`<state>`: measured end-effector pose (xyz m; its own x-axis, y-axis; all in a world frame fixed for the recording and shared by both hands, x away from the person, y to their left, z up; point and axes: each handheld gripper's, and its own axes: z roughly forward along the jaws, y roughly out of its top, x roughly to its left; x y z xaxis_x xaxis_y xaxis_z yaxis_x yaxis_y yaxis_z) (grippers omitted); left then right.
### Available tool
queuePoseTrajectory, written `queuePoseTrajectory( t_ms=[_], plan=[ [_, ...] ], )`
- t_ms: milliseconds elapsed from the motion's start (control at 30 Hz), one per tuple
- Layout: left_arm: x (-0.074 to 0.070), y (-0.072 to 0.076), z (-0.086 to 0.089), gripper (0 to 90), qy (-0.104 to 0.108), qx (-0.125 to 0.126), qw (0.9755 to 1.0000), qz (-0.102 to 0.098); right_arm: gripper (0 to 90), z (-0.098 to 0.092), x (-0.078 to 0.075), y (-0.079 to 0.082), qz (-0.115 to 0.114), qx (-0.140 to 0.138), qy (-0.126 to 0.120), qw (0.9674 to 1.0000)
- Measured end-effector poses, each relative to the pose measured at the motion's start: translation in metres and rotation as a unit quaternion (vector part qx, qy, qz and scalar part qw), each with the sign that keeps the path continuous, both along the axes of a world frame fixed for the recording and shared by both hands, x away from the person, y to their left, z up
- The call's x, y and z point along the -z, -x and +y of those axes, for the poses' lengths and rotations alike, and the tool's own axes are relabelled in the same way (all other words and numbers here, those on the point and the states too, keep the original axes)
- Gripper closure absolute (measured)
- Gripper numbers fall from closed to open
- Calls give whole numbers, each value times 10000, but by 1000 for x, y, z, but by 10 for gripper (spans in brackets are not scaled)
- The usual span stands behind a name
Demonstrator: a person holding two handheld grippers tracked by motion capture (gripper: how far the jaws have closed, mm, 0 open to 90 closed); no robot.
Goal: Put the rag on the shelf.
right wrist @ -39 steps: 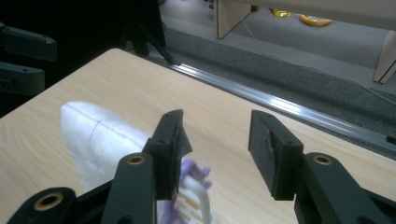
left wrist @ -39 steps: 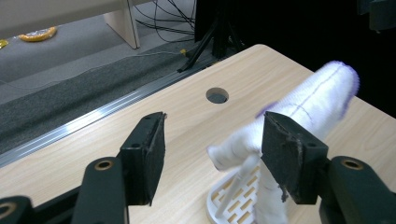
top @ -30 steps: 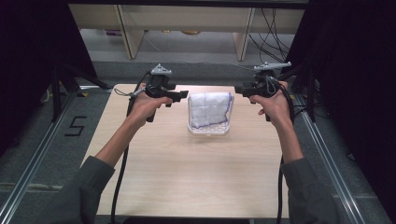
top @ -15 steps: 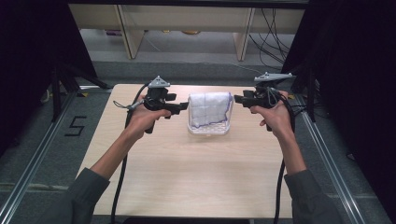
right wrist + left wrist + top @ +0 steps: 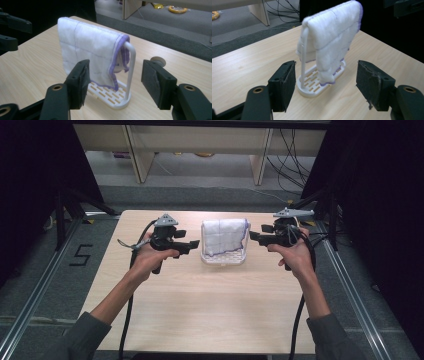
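Observation:
A white cloth point(image 5: 224, 236) with purple edging hangs over a white plastic rack point(image 5: 223, 261) at the back middle of the table. My left gripper point(image 5: 196, 243) points at the rack from the left. The right gripper point(image 5: 252, 236) points at it from the right. Both stand open, and their jaws have just been opening with nothing between the pads. In the left gripper view the cloth point(image 5: 332, 37) and slotted rack base point(image 5: 312, 86) stand just ahead of my left gripper point(image 5: 324, 81). The right gripper view has the cloth point(image 5: 85, 45) and rack bar point(image 5: 131, 67) ahead of my right gripper point(image 5: 115, 80).
The wooden table point(image 5: 210, 310) has bare room in front of the rack. A small round pale object point(image 5: 157, 60) lies on the table beyond the rack. Shelf legs point(image 5: 260, 162) and cables point(image 5: 295, 150) are on the floor behind. A "5" mark point(image 5: 80, 255) sits on the floor at left.
Both hands have come lower and nearer the table, staying on either side of the rack. The cloth and rack have not moved.

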<state>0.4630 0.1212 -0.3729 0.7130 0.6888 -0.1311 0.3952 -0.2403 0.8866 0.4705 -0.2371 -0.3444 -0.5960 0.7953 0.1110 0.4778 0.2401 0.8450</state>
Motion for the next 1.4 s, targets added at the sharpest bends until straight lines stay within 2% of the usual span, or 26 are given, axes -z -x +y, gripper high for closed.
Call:
queuePoseTrajectory(
  t_ms=[100,133,167,200,233,300,333,367,433,467,500,533,567,600,633,667,800,867,933,967,1033,1067,1100,1233,1267,1400],
  plan=[
    [5,7,2,312,-5,57,10000,62,383,0,10,7,-99,-15,-95,9999],
    [10,14,3,308,-30,122,9999,85,376,-1,14,11,-21,-31,-97,9999],
    [10,14,3,306,-30,122,9999,85,376,-1,14,11,-21,-31,-97,9999],
    [13,19,4,306,24,140,9999,28,370,0,16,13,-28,-31,-173,9998],
    [17,27,5,306,8,72,9999,-76,356,-3,23,18,-145,-136,-252,9995],
    [25,37,8,306,-48,138,9998,-119,355,-4,28,22,-94,-150,-442,9989],
    [28,40,9,305,-17,184,9998,-94,345,-5,31,23,9,-190,-399,9990],
    [32,44,11,305,8,165,9998,-70,345,-4,32,25,86,-102,-407,9991],
    [40,52,15,304,57,175,9998,-63,340,-4,38,27,-49,-99,-286,9995],
    [46,57,18,301,73,176,9998,-42,338,-2,40,29,131,-120,-330,9993],
    [49,59,19,300,87,168,9998,-27,337,-3,42,27,-79,-210,-120,9997],
    [52,62,21,300,-4,117,9999,-64,335,-3,42,28,-40,-231,-106,9997],
    [57,64,22,298,-87,112,9998,-109,333,-1,43,28,43,-220,-215,9995],
    [60,66,23,295,-237,100,9996,-115,333,-1,43,27,9,-244,-226,9994],
    [63,68,25,290,-253,88,9996,-76,331,-1,41,27,60,-272,-223,9994],
    [66,70,26,290,-187,75,9998,-42,330,-2,41,26,-39,-236,-116,9996],
    [74,79,32,287,-132,94,9999,13,329,-1,42,31,20,-124,-232,9997],
    [81,86,37,281,-102,51,9999,60,315,-1,42,37,56,-182,-94,9998],
    [86,92,41,279,-183,47,9998,71,310,-4,42,40,-42,-203,29,9998],
    [88,95,43,278,-185,41,9998,79,311,-3,43,44,-22,-159,-93,9998],
    [92,101,45,276,-109,48,9999,121,309,-5,44,49,-31,-174,-52,9998],
    [94,104,47,275,-167,42,9998,134,308,-6,46,54,-42,-118,-2,9999],
    [96,107,47,275,-134,46,9998,148,306,-5,49,58,0,-141,-71,9999],
    [98,113,47,242,-65,37,9997,235,299,-1,63,73,7,-315,203,9993],
    [98,114,48,221,-127,27,9997,224,292,0,67,76,37,-337,247,9991],
    [101,117,46,193,-78,62,9997,220,288,8,82,88,182,-424,214,9987]
  ],
)
